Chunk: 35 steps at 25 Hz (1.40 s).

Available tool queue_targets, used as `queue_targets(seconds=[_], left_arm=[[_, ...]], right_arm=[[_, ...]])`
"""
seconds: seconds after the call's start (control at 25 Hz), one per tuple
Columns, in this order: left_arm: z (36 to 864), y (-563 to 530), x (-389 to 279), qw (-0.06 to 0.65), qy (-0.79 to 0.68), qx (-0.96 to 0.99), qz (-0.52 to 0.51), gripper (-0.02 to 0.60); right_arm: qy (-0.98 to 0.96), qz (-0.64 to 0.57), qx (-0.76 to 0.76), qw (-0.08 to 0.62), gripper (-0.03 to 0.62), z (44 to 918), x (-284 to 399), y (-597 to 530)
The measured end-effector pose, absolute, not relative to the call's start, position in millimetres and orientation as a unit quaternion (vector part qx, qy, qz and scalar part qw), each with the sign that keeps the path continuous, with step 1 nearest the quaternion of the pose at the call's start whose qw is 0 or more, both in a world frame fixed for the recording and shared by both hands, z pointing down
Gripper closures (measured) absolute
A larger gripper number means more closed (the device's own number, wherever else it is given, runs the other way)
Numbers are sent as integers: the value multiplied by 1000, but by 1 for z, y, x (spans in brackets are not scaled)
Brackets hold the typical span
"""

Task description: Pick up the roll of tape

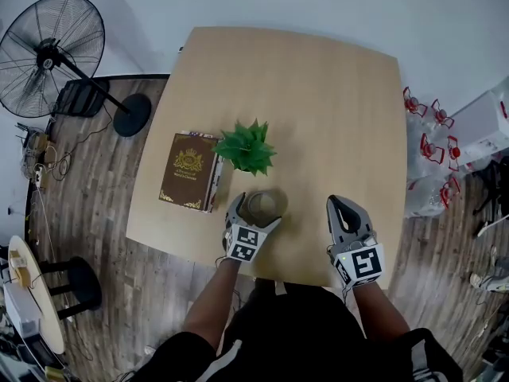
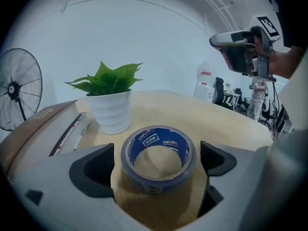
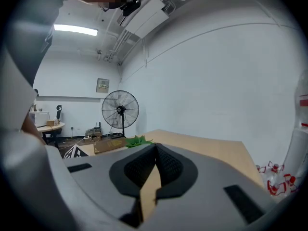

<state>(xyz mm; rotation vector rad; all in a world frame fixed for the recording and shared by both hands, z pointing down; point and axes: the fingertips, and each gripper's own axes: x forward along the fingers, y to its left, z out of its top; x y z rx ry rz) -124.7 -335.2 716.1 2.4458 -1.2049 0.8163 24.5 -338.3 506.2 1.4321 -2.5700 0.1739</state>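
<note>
The roll of tape (image 1: 265, 204) lies flat on the pale wooden table (image 1: 318, 110), near the edge closest to the person and just in front of a small green plant (image 1: 246, 147). In the left gripper view the roll shows a grey outer wall and a blue inner core with white print, its hole facing up.

The left tongs (image 1: 256, 213) are released, and their two jaws stand wide apart on either side of the roll. The roll sits between them with a gap on each side, so neither jaw presses on it. The jaws are low, close to the tabletop.

The right tongs (image 1: 340, 207) are clenched. In the right gripper view the two dark pads meet at the tips and nothing lies between them. These tongs are well to the right of the roll, over the near part of the table, and the left gripper view shows them held up in the air.

The plant stands in a white ribbed pot (image 2: 111, 110). A brown book (image 1: 189, 169) with gold print on its cover lies just to the left of the pot. Off the table's far left corner, a black standing fan (image 1: 52, 54) stands on the wooden floor (image 1: 103, 237).
</note>
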Motion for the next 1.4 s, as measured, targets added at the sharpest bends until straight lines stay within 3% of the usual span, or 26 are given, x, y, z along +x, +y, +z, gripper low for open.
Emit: queue_targets(seconds=[0.36,0.6,1.4], left_arm=[[720,-337,-116,151,-416,852,279,27],[722,-339,-120,150,-417,848,290,95],[689,-327,-127,118,-430,852,273,103]], right_arm=[[-861,53,497,96,600,502,40,-342],[-864,55,491,95,600,503,33,-340],[-866,55,489,91,600,500,24,-328]])
